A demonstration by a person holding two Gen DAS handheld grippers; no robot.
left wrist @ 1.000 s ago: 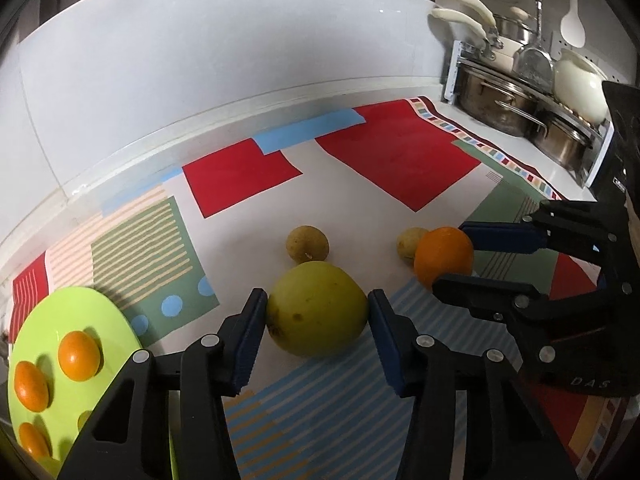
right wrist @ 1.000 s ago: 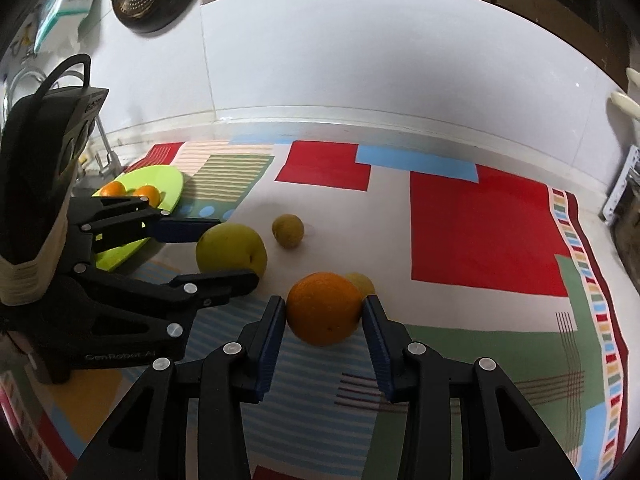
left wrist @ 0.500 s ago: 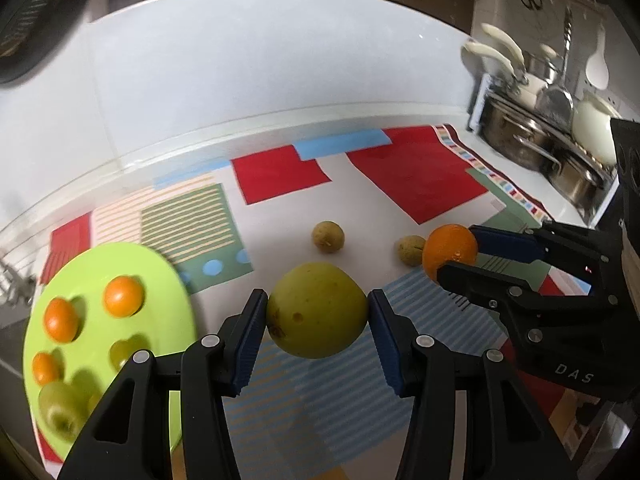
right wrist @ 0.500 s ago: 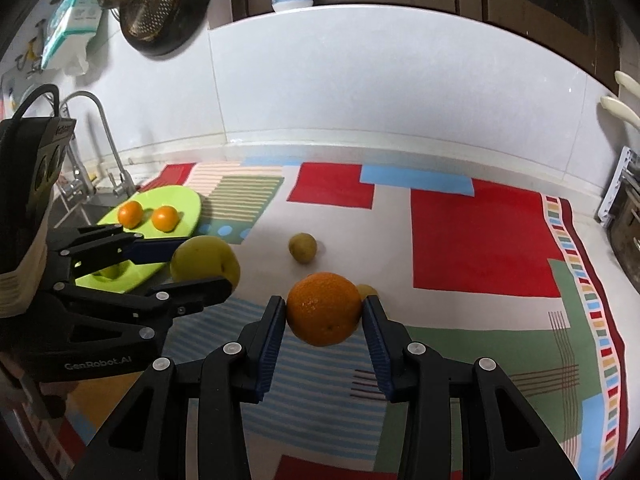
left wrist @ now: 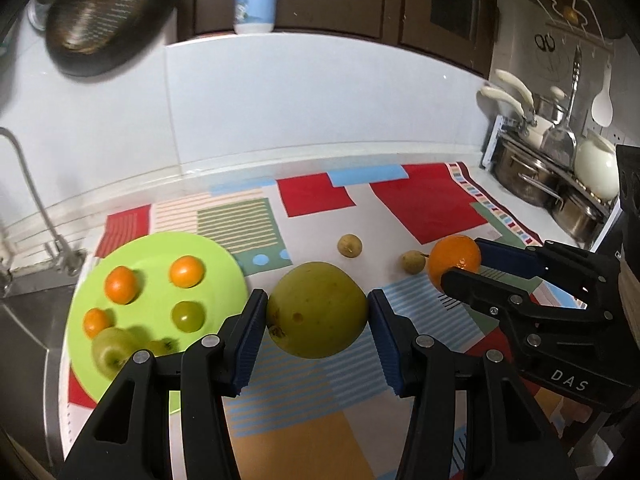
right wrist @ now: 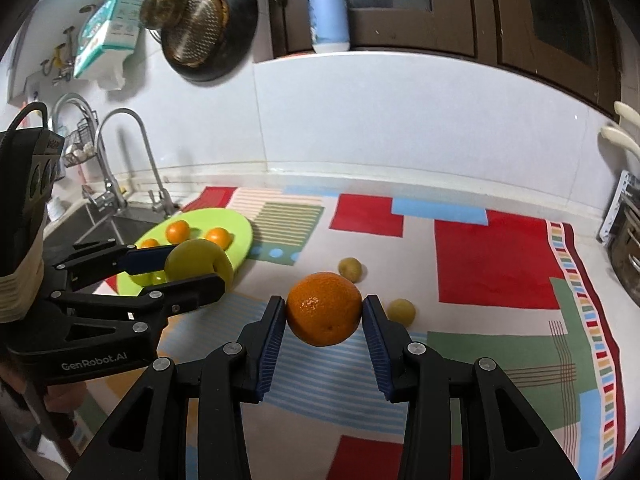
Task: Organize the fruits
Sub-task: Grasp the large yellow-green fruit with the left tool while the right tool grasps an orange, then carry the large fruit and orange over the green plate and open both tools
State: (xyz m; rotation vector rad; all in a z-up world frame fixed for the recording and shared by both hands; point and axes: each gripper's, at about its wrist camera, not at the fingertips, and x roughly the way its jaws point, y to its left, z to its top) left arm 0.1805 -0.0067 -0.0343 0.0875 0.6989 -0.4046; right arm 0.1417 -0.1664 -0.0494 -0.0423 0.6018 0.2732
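Both fruits are up off the mat now, left gripper [left wrist: 317, 312] pinching the pear [left wrist: 317, 309] and right gripper [right wrist: 325, 314] pinching the orange [right wrist: 324, 307], so I'd swing left and lower gently onto a bare patch of the green plate [left wrist: 224, 264].

Black plastic left gripper [left wrist: 317, 334] and right gripper [right wrist: 324, 320] with ribbed blue fingertip pads [left wrist: 251, 334], silver screws, white "GenRobot.AI" and "DAS" lettering, beige tape-wrapped handles.

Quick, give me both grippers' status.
Left gripper: shut on the big green fruit.
Right gripper: shut on the orange.
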